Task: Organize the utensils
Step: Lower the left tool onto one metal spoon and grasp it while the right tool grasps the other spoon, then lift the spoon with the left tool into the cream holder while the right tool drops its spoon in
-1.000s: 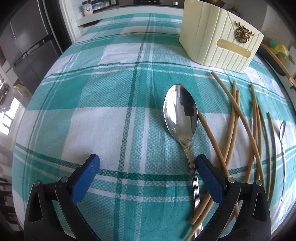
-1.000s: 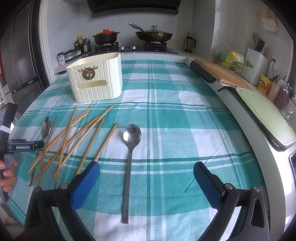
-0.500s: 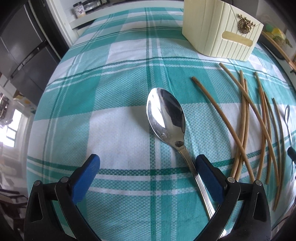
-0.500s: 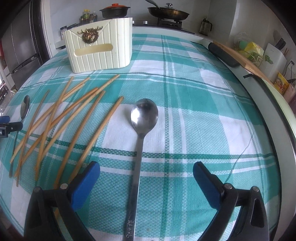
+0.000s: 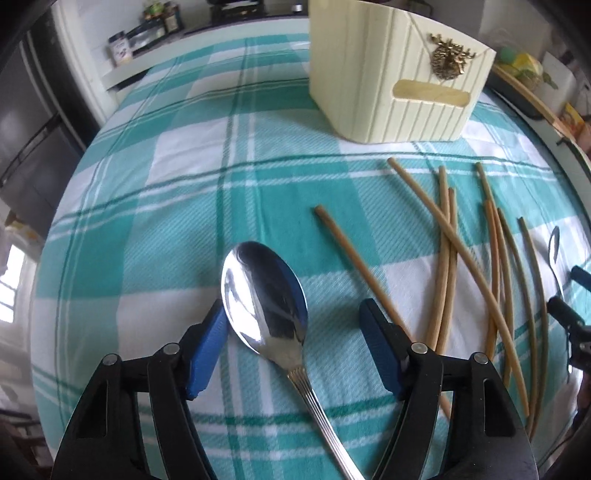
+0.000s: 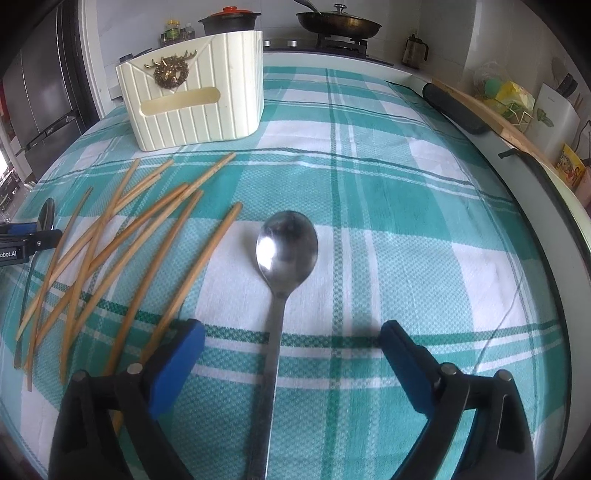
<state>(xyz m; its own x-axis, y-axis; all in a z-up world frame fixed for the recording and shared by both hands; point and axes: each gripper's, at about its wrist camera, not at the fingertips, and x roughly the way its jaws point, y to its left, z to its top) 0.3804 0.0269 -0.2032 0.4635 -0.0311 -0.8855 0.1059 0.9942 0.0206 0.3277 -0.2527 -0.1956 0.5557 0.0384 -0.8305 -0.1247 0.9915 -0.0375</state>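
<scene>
In the left wrist view a shiny spoon [image 5: 266,306] lies on the checked cloth, its bowl between the open fingers of my left gripper [image 5: 295,332]; nothing is gripped. Several bamboo chopsticks [image 5: 447,258] lie scattered to its right, below the cream utensil holder [image 5: 399,74]. In the right wrist view a second, duller spoon [image 6: 286,251] lies with its handle running down between the open fingers of my right gripper [image 6: 291,350]. The chopsticks [image 6: 122,240] lie to its left, the holder [image 6: 192,92] stands behind them.
The table [image 6: 406,184] has a teal and white checked cloth. A stove with a pot [image 6: 229,22] and a pan [image 6: 338,22] stands at the back. A cutting board [image 6: 491,114] and kitchen items line the right counter. A fridge [image 5: 33,122] stands at left.
Both grippers have moved down and forward over their spoons. The left gripper's fingers have narrowed around the shiny spoon's bowl. The right gripper now straddles the dull spoon's handle.
</scene>
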